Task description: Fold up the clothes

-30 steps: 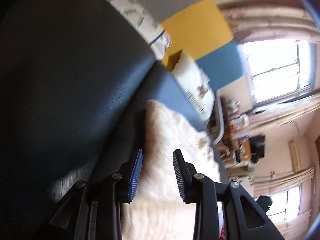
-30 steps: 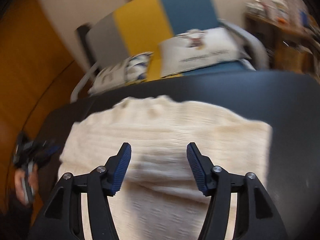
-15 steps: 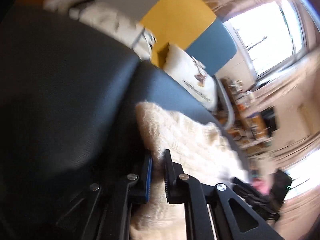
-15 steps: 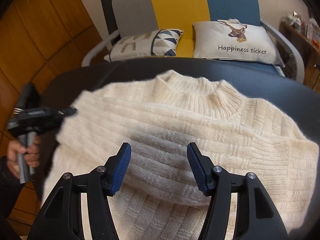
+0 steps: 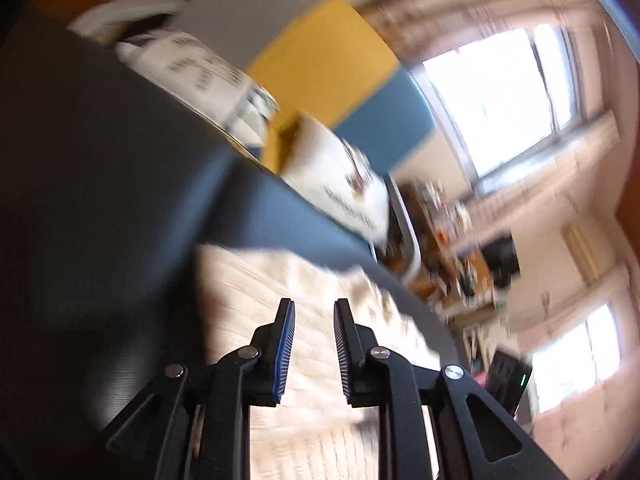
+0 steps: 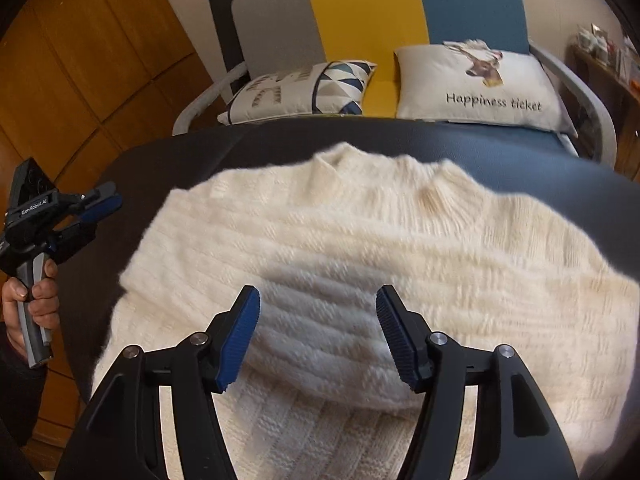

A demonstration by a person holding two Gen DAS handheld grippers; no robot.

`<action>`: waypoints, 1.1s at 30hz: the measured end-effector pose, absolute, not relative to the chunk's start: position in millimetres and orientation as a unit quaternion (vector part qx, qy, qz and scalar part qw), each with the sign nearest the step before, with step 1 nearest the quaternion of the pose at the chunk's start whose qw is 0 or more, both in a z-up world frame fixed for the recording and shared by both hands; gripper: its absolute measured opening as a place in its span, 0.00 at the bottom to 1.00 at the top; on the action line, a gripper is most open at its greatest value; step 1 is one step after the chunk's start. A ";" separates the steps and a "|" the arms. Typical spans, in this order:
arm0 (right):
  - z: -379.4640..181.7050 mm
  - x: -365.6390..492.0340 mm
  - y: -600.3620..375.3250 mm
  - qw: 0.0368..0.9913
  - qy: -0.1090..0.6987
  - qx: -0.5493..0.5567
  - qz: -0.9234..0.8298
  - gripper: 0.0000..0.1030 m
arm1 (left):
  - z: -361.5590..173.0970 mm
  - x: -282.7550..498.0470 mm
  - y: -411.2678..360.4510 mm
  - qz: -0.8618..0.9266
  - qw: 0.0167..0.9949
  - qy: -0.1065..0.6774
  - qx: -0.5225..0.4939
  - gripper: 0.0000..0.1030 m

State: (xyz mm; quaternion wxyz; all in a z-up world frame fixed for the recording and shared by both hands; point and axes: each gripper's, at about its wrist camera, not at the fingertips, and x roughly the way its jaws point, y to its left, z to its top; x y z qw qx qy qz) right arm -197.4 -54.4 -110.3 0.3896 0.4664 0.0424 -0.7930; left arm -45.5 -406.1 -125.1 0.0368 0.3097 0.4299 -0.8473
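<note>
Cream knitted sweater [image 6: 360,248], spread flat on dark tabletop [image 6: 520,160], collar toward striped sofa [image 6: 360,12]; right gripper [image 6: 318,332] above its middle, jaws wide, empty; left gripper [image 5: 314,344] near sweater's edge, jaws just reopened slightly, apparently holding nothing, view blurred.

The left gripper [image 6: 102,204], held in a hand [image 6: 30,296], has just been opening, nothing between its jaws. The right gripper [image 6: 318,334] is wide apart and empty.
</note>
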 end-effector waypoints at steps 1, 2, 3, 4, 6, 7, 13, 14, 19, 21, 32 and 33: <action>-113.7 -199.9 -54.7 0.387 0.037 0.475 -0.790 0.62 | -130.8 -54.4 -398.6 -0.846 0.035 0.416 0.330 0.20; -120.0 -202.2 -51.6 0.387 0.028 0.485 -0.784 0.66 | -143.6 -60.8 -394.9 -0.840 0.054 0.406 0.357 0.20; -126.7 -204.4 -48.1 0.387 0.019 0.495 -0.778 0.68 | -156.4 -67.2 -391.3 -0.832 0.074 0.395 0.383 0.15; -133.3 -206.6 -44.6 0.388 0.010 0.504 -0.772 0.68 | -166.0 -70.3 -389.3 -0.828 0.090 0.386 0.397 0.06; -133.0 -207.7 -32.9 0.410 -0.021 0.502 -0.761 0.68 | -165.2 -62.6 -394.1 -0.834 0.090 0.394 0.376 0.06; -130.7 -211.4 -23.5 0.420 -0.048 0.503 -0.754 0.69 | -161.8 -60.5 -396.1 -0.833 0.083 0.404 0.368 0.14; -121.3 -242.8 57.1 0.417 -0.198 0.488 -0.741 0.77 | -118.9 -81.3 -375.0 -0.884 0.035 0.314 0.344 0.20; -121.2 -247.4 69.3 0.408 -0.211 0.486 -0.744 0.80 | -114.0 -88.6 -368.9 -0.892 0.024 0.282 0.352 0.20; -132.0 -262.6 96.9 0.377 -0.210 0.510 -0.744 0.80 | -112.2 -132.5 -315.7 -0.910 -0.051 0.123 0.393 0.25; -136.0 -263.3 97.2 0.374 -0.191 0.520 -0.744 0.80 | -115.4 -143.5 -297.9 -0.911 -0.073 0.079 0.397 0.25; -139.3 -257.9 85.5 0.374 -0.069 0.511 -0.771 0.76 | -130.4 -197.3 -277.5 -0.874 -0.187 0.013 0.448 0.34; -140.7 -256.2 79.1 0.376 -0.051 0.510 -0.772 0.72 | -132.4 -201.3 -279.8 -0.868 -0.195 0.019 0.457 0.35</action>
